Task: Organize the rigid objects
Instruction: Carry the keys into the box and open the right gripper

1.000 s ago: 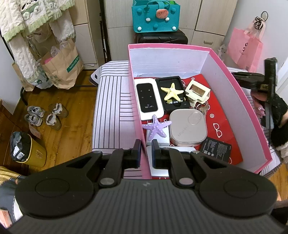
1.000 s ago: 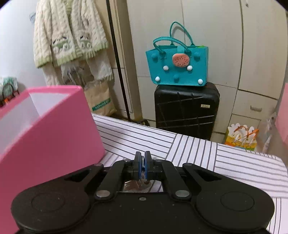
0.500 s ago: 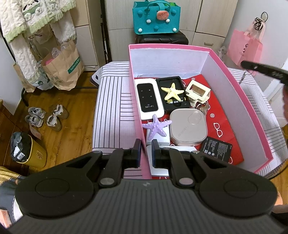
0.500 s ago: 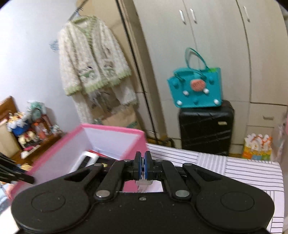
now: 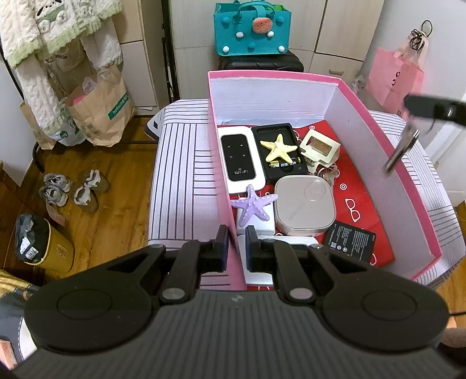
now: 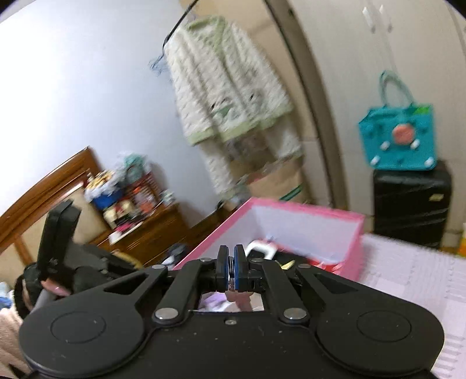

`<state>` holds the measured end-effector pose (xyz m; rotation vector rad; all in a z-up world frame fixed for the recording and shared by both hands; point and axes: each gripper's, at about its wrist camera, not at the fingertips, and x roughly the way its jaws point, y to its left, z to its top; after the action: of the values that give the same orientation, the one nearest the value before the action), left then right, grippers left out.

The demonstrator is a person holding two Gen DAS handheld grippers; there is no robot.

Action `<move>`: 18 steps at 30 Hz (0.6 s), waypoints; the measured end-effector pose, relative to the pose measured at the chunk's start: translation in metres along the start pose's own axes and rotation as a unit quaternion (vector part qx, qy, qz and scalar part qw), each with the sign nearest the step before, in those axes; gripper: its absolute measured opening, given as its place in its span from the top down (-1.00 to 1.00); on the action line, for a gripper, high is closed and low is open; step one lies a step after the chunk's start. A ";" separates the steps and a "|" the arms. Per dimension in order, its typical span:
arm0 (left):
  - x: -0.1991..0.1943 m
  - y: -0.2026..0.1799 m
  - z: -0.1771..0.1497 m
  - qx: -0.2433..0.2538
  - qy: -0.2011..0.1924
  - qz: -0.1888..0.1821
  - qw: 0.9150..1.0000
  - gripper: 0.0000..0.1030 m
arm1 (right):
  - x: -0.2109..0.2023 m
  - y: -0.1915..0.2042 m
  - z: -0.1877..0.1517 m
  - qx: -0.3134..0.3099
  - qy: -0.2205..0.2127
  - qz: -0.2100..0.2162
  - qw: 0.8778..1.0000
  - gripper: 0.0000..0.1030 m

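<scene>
A pink box point(image 5: 419, 210) stands on the striped table point(image 5: 180, 175). Inside lie a white Wi-Fi router point(image 5: 240, 159), a yellow starfish point(image 5: 279, 148) on a black tray, a purple starfish point(image 5: 254, 204), a grey square case point(image 5: 304, 208), a black battery point(image 5: 349, 240) and a cream frame point(image 5: 319, 147). My left gripper point(image 5: 234, 247) is shut on the box's left wall near the front corner. My right gripper point(image 6: 231, 271) is shut on a bunch of metal keys point(image 5: 400, 148). The keys dangle above the box's right wall; only their ring shows between the pads in the right wrist view.
A teal bag point(image 5: 252, 27) sits on a black suitcase behind the table, and a pink bag point(image 5: 393, 78) hangs at the far right. On the wooden floor to the left are paper bags point(image 5: 99, 113), small shoes point(image 5: 72, 189) and a yellow bin point(image 5: 43, 245).
My right gripper has risen and swung left with the keys, from beside the box's outer right wall to above it. The left gripper and the box have not moved.
</scene>
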<state>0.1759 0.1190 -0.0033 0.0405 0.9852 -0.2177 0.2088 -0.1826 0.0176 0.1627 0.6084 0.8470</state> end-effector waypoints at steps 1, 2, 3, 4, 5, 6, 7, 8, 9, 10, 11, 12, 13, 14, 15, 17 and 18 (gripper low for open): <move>0.000 0.001 0.000 -0.001 0.001 -0.001 1.000 0.82 | 0.008 0.002 -0.002 0.000 0.015 0.008 1.000 0.91; 0.001 0.002 0.000 -0.003 0.002 -0.003 1.000 0.82 | 0.017 0.004 -0.005 0.001 0.029 0.011 1.000 0.91; 0.001 0.002 0.000 -0.003 0.002 -0.004 1.000 0.82 | 0.026 0.005 -0.009 0.002 0.043 0.014 0.999 0.90; 0.001 0.002 0.000 -0.002 0.002 -0.004 1.000 0.82 | 0.036 0.005 -0.011 0.001 0.058 0.018 0.998 0.91; 0.001 0.002 -0.001 -0.003 0.002 -0.005 1.000 0.82 | 0.044 0.005 -0.014 0.003 0.069 0.021 0.997 0.91; 0.001 0.003 -0.001 -0.004 0.002 -0.005 1.000 0.82 | 0.052 0.005 -0.016 0.008 0.080 0.026 0.996 0.91; 0.001 0.002 -0.001 -0.003 0.001 -0.005 1.000 0.82 | 0.060 0.004 -0.018 0.012 0.089 0.029 0.996 0.91; 0.001 0.003 -0.001 -0.004 0.001 -0.005 1.000 0.82 | 0.066 0.003 -0.020 0.013 0.094 0.027 0.995 0.91; 0.002 0.003 -0.001 -0.004 0.001 -0.005 1.000 0.82 | 0.070 0.003 -0.022 0.010 0.096 0.021 0.995 0.91; 0.002 0.004 -0.001 -0.004 0.000 -0.006 1.000 0.82 | 0.074 0.003 -0.023 0.003 0.096 0.011 0.995 0.91; 0.002 0.004 -0.001 -0.005 0.000 -0.007 1.000 0.82 | 0.078 0.003 -0.024 -0.005 0.096 -0.002 0.995 0.91; 0.002 0.005 -0.001 -0.007 0.000 -0.008 1.000 0.82 | 0.081 0.003 -0.025 -0.009 0.095 -0.010 0.995 0.91; 0.002 0.005 -0.001 -0.007 -0.001 -0.009 1.000 0.82 | 0.082 0.002 -0.023 -0.012 0.096 -0.016 0.995 0.91; 0.001 0.005 -0.002 -0.007 -0.001 -0.009 1.000 0.82 | 0.085 0.001 -0.024 -0.015 0.098 -0.022 0.995 0.90; 0.001 0.005 -0.002 -0.007 -0.002 -0.009 1.000 0.82 | 0.087 0.000 -0.023 -0.020 0.100 -0.028 0.994 0.88; 0.001 0.005 -0.003 -0.005 -0.003 -0.008 1.000 0.82 | 0.085 0.000 -0.023 -0.029 0.090 -0.048 0.994 0.78; 0.001 0.004 -0.003 -0.005 -0.003 -0.007 1.000 0.82 | 0.082 0.001 -0.023 -0.037 0.084 -0.058 0.994 0.78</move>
<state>0.1747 0.1236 -0.0058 0.0235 0.9808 -0.2260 0.2369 -0.1231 -0.0368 -0.0120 0.7356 0.7747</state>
